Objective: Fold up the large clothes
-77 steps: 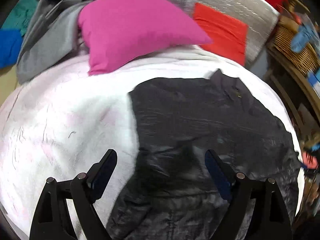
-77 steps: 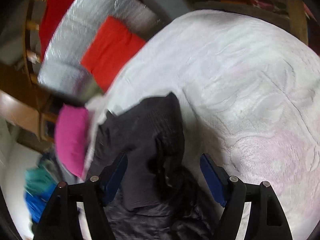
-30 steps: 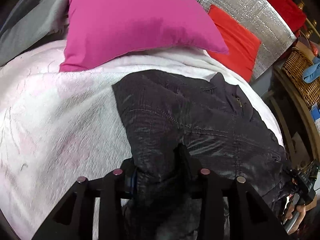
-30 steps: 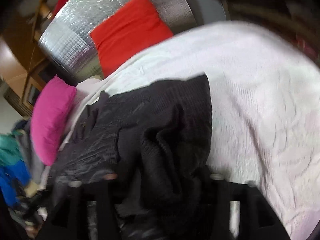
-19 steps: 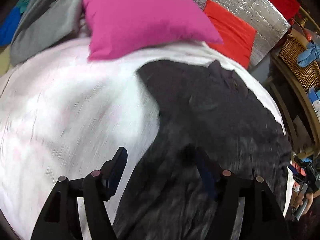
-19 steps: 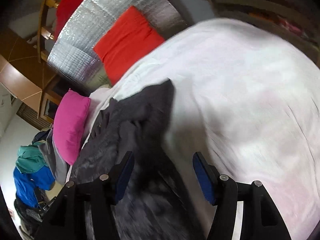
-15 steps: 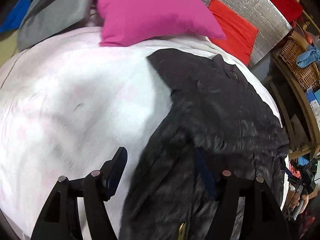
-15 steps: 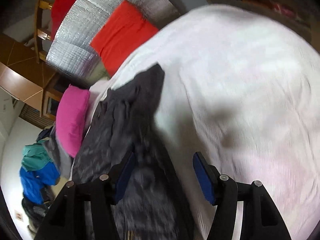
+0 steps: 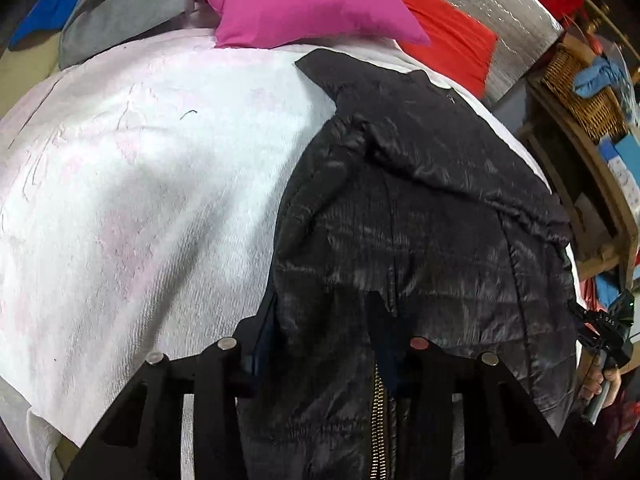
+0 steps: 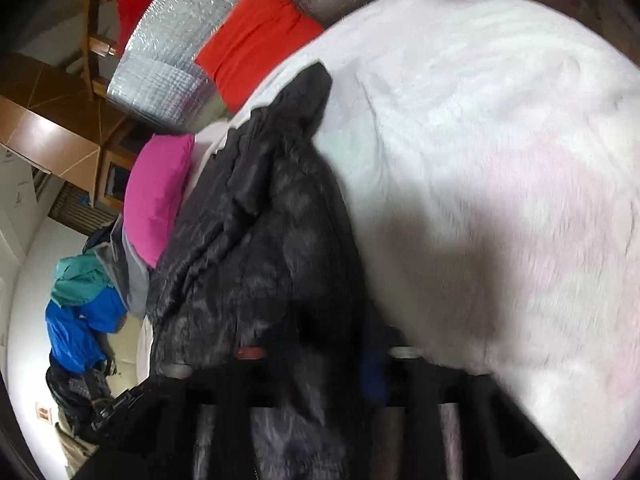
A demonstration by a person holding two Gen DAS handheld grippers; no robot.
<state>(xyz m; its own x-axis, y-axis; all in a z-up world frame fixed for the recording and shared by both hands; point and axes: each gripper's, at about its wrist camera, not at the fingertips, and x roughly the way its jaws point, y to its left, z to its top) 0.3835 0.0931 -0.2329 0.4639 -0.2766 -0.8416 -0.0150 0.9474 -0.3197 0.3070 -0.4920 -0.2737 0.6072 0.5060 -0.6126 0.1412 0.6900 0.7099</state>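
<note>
Bedspread [image 9: 140, 184] (white) bears black jacket [image 9: 420, 220], clamped by left gripper [image 9: 324, 344] and right gripper [image 10: 312, 364].

Both are clamped tight: the left black two-finger gripper [image 9: 326, 354] pinches the black puffer jacket's [image 9: 420, 216] zipper edge, the right black gripper [image 10: 310, 364] its hem.
</note>
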